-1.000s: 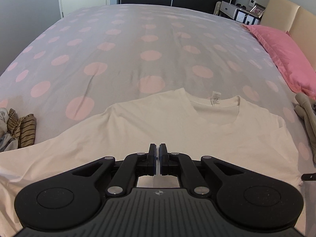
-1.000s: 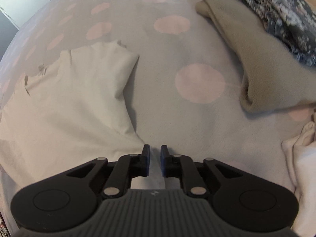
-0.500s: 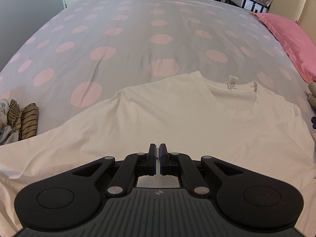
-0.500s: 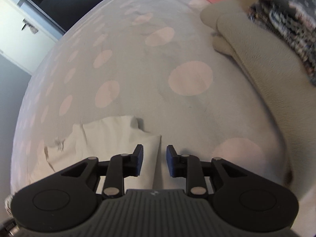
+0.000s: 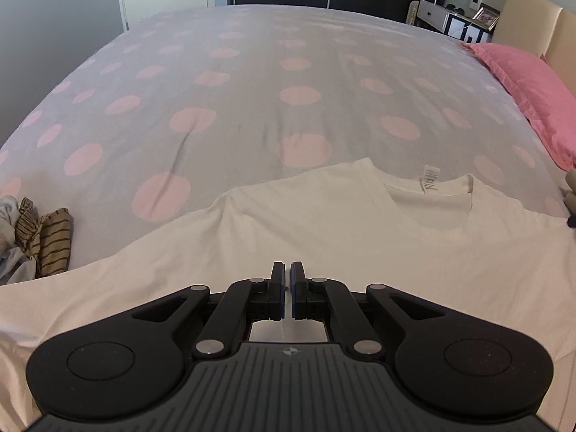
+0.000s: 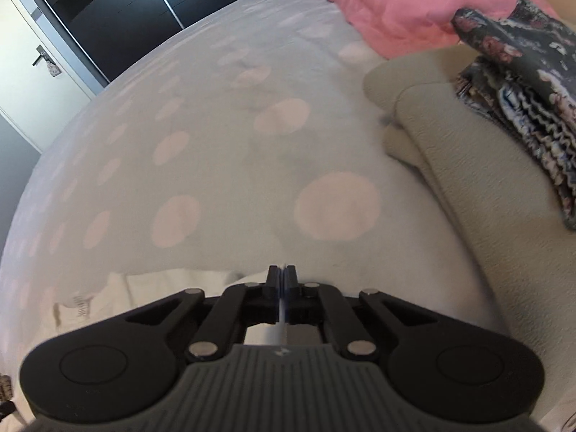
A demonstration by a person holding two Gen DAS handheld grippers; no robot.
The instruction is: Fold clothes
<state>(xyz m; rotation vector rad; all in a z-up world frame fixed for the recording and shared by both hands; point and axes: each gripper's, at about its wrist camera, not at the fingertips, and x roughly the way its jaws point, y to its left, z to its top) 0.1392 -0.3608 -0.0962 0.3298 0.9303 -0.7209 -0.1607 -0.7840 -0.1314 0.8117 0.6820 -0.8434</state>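
Currently we hold the shirt (image 5: 360, 252) pinched in both the left gripper (image 5: 287, 280) and right gripper (image 6: 282, 284); uneven pulling risks the thin fabric slipping free.

Shirt (image 5: 360, 252): hem and lower body hidden under the left gripper (image 5: 287, 277); near sleeve cut off by the frame's left edge. Label (image 5: 430, 178) at the shirt's collar: print too small to read. Striped pile (image 5: 50, 241) left of the shirt runs off frame. Right view: shirt (image 6: 172, 284) mostly behind the right gripper (image 6: 282, 277), whether cloth sits between the jaws can't tell. Beige garment (image 6: 486, 198) and floral cloth (image 6: 522, 82) clipped at the right edge.
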